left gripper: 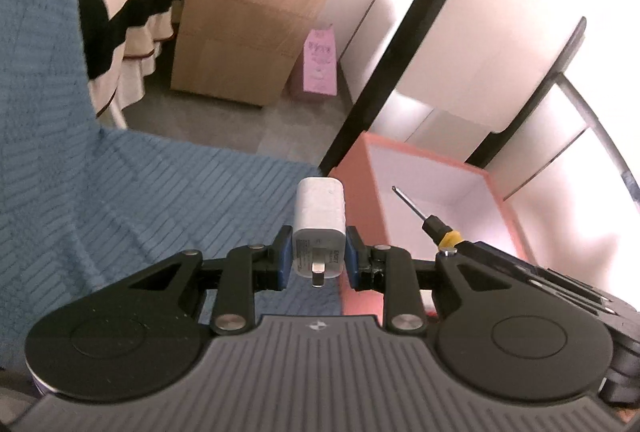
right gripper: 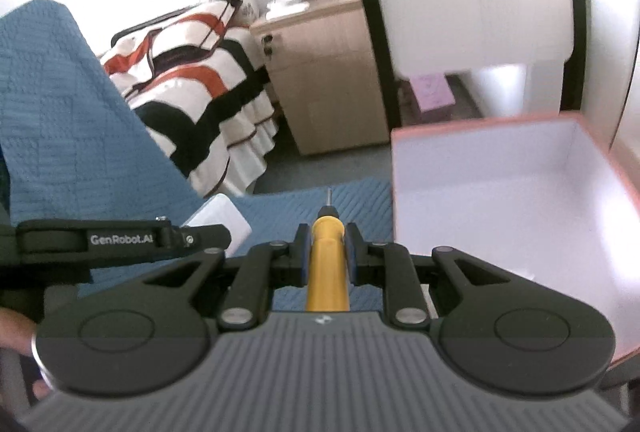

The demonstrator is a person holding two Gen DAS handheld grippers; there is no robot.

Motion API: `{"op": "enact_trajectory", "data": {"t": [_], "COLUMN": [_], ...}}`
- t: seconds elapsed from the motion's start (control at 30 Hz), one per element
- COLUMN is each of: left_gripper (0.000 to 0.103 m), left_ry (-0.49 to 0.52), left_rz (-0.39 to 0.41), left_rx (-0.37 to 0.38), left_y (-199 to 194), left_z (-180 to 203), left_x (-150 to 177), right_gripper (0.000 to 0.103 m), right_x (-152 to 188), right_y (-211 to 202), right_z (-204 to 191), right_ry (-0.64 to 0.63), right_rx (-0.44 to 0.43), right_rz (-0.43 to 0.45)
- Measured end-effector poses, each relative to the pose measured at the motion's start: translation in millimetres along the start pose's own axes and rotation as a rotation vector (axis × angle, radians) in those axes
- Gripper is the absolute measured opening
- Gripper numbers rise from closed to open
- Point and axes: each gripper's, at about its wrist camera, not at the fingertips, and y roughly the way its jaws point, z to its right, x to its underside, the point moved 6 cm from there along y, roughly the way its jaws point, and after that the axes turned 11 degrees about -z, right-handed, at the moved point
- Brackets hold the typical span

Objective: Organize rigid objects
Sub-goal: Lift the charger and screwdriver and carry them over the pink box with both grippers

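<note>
1. The left tool (left gripper: 319, 259) is clamped on a white plastic plug-in charger block (left gripper: 320, 222), its blue pads pressing both sides, the metal prong end facing the camera.
2. The charger hangs above a blue quilted cloth (left gripper: 160, 192) that covers the surface below, just left of a pink cardboard box with a white inside (left gripper: 362, 192).
3. The right tool (right gripper: 327, 252) is clamped on a yellow-handled screwdriver with a black collar and thin metal shaft (right gripper: 327, 256); the shaft points away from the camera, over the blue cloth.
4. In the left wrist view the screwdriver's tip (left gripper: 408, 202) shows at right, over the open box.
5. In the right wrist view the pink box (right gripper: 500, 192) sits to the right, open, its white interior in view; the left tool's black side bears white lettering at the left.
6. Farther off stand a light wooden drawer cabinet (left gripper: 248, 32), a striped cream, black and orange cloth (right gripper: 192, 80) and a small pink carton (left gripper: 318, 66) on the grey floor.
</note>
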Motion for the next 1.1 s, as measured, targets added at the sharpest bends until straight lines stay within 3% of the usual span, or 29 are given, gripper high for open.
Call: {"op": "enact_trajectory", "data": {"t": [0.27,0.6,0.8,1.1], "left_gripper": [0.031,0.031,0.031,0.031], "left_ry": [0.015,0.066,0.068,0.071], "left_rz": [0.028,-0.008,-0.046,-0.126], "left_rx": [0.029,0.056,0.064,0.068], "left_y": [-3.4,35.2,72.9,134.5], "left_z": [51.1,116.2,140.9,172.9], "left_x": [-22.9,-19.1,-12.3,15.7], "right_gripper": [0.021,0.021,0.021,0.021], "right_x": [-25.2,-27.1,-17.4,17.0], "right_y": [-24.3,-37.4,-34.0,-14.6], "right_z": [29.5,83.1,122.2,174.8], "right_ry": [-0.010,0.004,0.046,0.093], "right_rx": [0.021,0.079,0.112,0.149], "right_rz": [0.061,0.072,0.051,-0.048]}}
